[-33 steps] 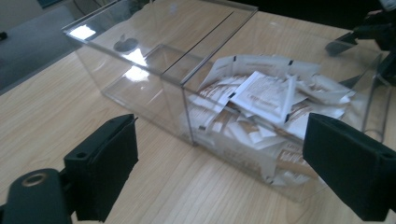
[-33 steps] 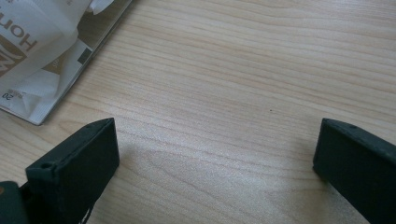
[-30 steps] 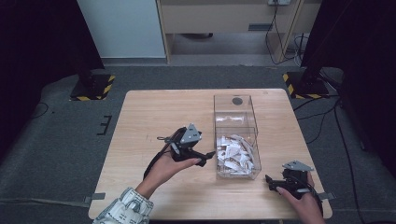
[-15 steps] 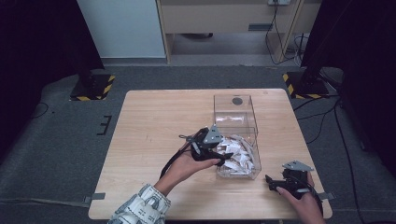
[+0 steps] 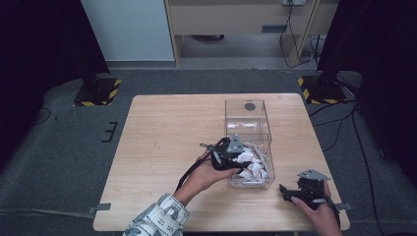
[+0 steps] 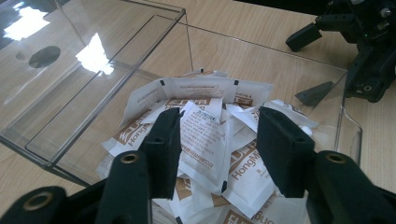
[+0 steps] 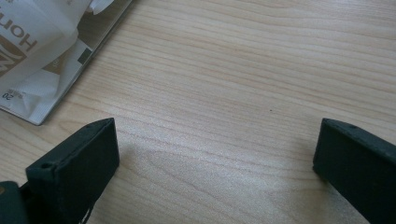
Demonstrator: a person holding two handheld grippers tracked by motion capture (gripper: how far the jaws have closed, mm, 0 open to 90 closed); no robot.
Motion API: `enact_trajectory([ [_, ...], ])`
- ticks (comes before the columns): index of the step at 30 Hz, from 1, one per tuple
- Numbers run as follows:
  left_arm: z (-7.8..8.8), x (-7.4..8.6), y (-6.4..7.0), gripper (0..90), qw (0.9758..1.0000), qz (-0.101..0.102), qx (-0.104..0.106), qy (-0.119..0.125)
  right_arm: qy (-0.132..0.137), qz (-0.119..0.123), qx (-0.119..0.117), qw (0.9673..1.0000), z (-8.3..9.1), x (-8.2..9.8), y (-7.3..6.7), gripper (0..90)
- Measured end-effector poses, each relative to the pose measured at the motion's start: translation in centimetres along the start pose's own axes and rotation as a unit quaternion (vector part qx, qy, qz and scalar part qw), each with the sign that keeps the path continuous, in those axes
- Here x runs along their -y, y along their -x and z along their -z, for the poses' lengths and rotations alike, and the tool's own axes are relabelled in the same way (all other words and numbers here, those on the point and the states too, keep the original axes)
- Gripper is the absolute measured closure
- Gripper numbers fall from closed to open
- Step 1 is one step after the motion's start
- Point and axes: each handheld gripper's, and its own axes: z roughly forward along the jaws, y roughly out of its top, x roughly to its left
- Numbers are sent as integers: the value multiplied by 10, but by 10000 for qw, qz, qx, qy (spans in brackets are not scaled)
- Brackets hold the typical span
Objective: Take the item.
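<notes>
The left tongs (image 6: 212, 140) stand inside the clear box (image 5: 231, 115), right above the heap of white packets (image 6: 196, 93); one packet (image 6: 201, 140) rises between the two black jaws, with its long axis running away from the camera, almost in line with the jaws. The jaws have just been closing and now stand about half open; the left one seems to lie against the edge of the packet, but on the right side a gap remains, so I judge that the packet is not yet pinched. The coming move turns on this: the packet is straight between the jaws and slightly below their tips, so the tongs need only to close more, not to shift sideways.

The left hand (image 5: 209, 172) is clearly the nearer one; the right tongs (image 5: 290, 192) rest on the surface (image 5: 162, 137), well apart from the box, near the front right corner. Its jaws are wide open and hold nothing; only bare wood lies between them.

The high view shows where both hands are and that the packets fill the near half of the box; there the left tongs (image 5: 236, 160) cover what lies under their jaws. The left gripper view shows the single packet between the jaws; the right gripper view shows the near corner of the box (image 7: 100, 35) and some packets (image 7: 32, 46) behind its wall.
</notes>
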Motion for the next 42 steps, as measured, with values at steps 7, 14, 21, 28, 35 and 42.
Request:
enact_trajectory([
  [7, -9, 0, 3, 600, 9998, -74, 104, -175, -2, -5, -4, 10000, 0, 0, 0, 7],
  [14, -19, -3, 6, 635, 9995, -93, 67, -284, -1, -7, -6, 10000, 0, 0, 0, 7],
  [21, -23, -1, 3, 724, 9989, 19, 9, -467, -14, -17, -11, 10000, 0, 0, 0, 8],
  [28, -20, 0, -1, 889, 9988, 53, 173, -445, -13, -16, -11, 10000, 0, 0, 0, 8],
  [35, -11, -2, -3, 897, 9994, 126, 220, -229, -13, -19, -10, 10000, 0, 0, 0, 8],
  [42, 0, -3, -11, 897, 9995, 242, 211, 18, -3, -20, -4, 10000, 0, 0, 0, 8],
])
